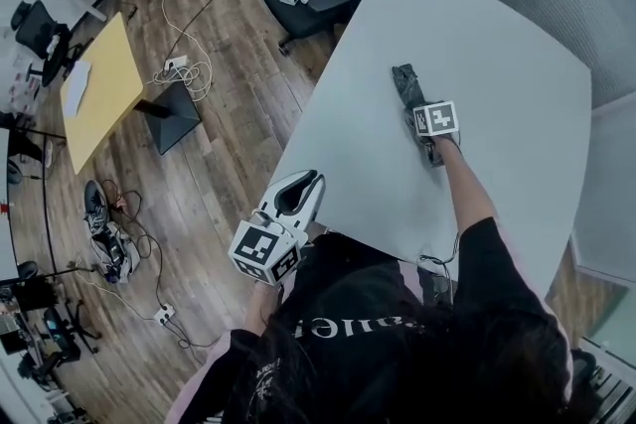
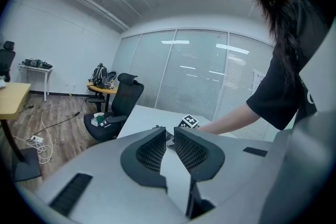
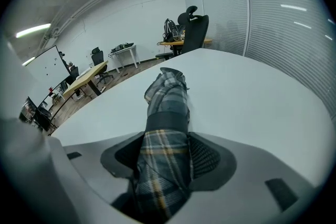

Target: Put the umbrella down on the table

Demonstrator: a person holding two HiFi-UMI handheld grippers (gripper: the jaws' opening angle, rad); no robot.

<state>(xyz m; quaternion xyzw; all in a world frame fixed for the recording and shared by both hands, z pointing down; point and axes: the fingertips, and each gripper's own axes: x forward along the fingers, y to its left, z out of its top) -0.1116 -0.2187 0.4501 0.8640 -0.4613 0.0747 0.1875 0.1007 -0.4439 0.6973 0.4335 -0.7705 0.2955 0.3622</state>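
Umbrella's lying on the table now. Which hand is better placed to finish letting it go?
Right. The right tongs already straddle the umbrella, which lies on the table. The left tongs are empty, back by the table's near edge.

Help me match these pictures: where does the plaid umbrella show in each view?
Head view: umbrella right of centre, under the right tongs.
Left gripper view: at most a dark sliver past the jaw tips.
Right gripper view: centre, between the jaws.
Shared landmark: the white table.
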